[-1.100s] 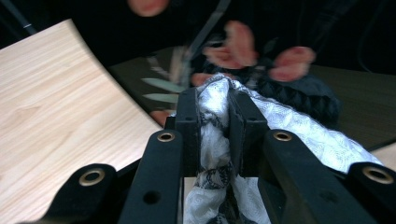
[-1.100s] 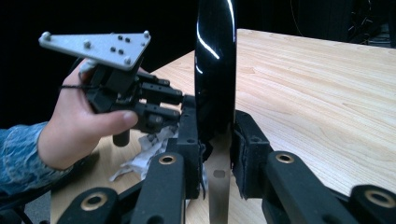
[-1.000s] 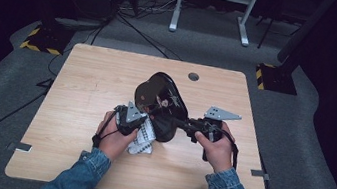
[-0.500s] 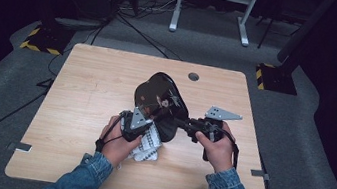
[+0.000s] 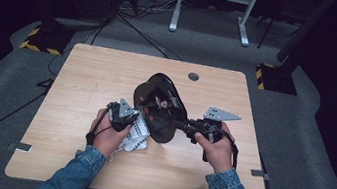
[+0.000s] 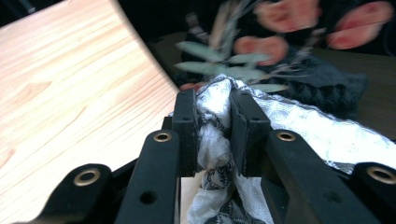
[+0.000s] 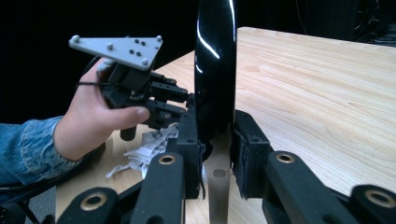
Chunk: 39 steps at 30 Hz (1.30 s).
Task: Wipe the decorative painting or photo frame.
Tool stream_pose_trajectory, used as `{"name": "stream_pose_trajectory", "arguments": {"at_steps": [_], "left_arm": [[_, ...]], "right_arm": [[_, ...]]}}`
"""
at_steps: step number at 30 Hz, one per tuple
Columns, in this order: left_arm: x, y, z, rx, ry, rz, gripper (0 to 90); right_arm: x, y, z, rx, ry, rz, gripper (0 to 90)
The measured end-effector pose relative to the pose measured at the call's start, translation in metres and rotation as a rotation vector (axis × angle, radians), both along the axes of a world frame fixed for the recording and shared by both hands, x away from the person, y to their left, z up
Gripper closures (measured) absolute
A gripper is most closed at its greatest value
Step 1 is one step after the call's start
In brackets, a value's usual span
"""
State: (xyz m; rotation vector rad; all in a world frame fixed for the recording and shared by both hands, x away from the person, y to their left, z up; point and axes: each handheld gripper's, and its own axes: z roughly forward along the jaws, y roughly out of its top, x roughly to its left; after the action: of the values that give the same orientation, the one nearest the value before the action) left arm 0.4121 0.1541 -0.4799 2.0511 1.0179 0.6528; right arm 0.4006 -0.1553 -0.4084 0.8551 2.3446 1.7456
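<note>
A glossy black plate (image 5: 159, 106) with a floral pattern stands tilted on its edge over the middle of the wooden table (image 5: 83, 76). My right gripper (image 5: 180, 124) is shut on its right rim; in the right gripper view the pads clamp the plate's edge (image 7: 215, 60). My left gripper (image 5: 129, 115) sits against the plate's lower left side, shut on a bunched white-and-black cloth (image 5: 137, 136). In the left gripper view the cloth (image 6: 212, 154) is squeezed between the pads, whose jaws have just been opening slightly, with the blurred floral plate face (image 6: 243, 60) just beyond.
The table has a round cable hole (image 5: 193, 76) near its far edge. A white stand (image 5: 210, 4) and cables lie on the floor behind. The left hand and its gripper (image 7: 140, 93) show beside the plate in the right gripper view.
The left hand with the cloth slid a little right and toward me, then back up to the left along the plate. The right hand and the plate stayed still.
</note>
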Motion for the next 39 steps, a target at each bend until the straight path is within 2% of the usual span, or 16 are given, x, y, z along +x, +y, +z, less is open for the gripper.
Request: {"name": "stream_pose_trajectory", "arguments": {"at_steps": [2,5,9,22,27,33,39], "left_arm": [[0.001,0.002,-0.001,0.001,0.007,0.004,73.1],[0.0,-0.003,-0.003,0.028,0.015,0.004,73.9],[-0.003,-0.008,-0.006,0.022,0.032,-0.008,74.3],[-0.02,-0.042,-0.008,0.069,0.07,-0.121,74.4],[-0.025,-0.049,-0.008,0.098,0.068,-0.15,74.3],[-0.019,-0.043,-0.009,0.073,0.09,-0.137,73.6],[-0.007,-0.027,-0.012,0.055,0.103,-0.073,73.6]], "right_arm": [[0.0,0.0,0.0,0.001,0.001,0.0,75.5],[0.0,0.001,0.0,0.002,0.002,0.001,75.3],[0.0,0.001,-0.001,0.007,0.005,0.002,74.9],[0.001,0.0,0.0,0.004,0.003,-0.011,74.8],[0.001,0.0,0.0,0.004,0.005,-0.014,75.0],[0.0,0.0,0.001,-0.003,0.009,-0.013,74.5],[0.0,-0.001,0.0,0.001,0.016,-0.009,74.3]]}}
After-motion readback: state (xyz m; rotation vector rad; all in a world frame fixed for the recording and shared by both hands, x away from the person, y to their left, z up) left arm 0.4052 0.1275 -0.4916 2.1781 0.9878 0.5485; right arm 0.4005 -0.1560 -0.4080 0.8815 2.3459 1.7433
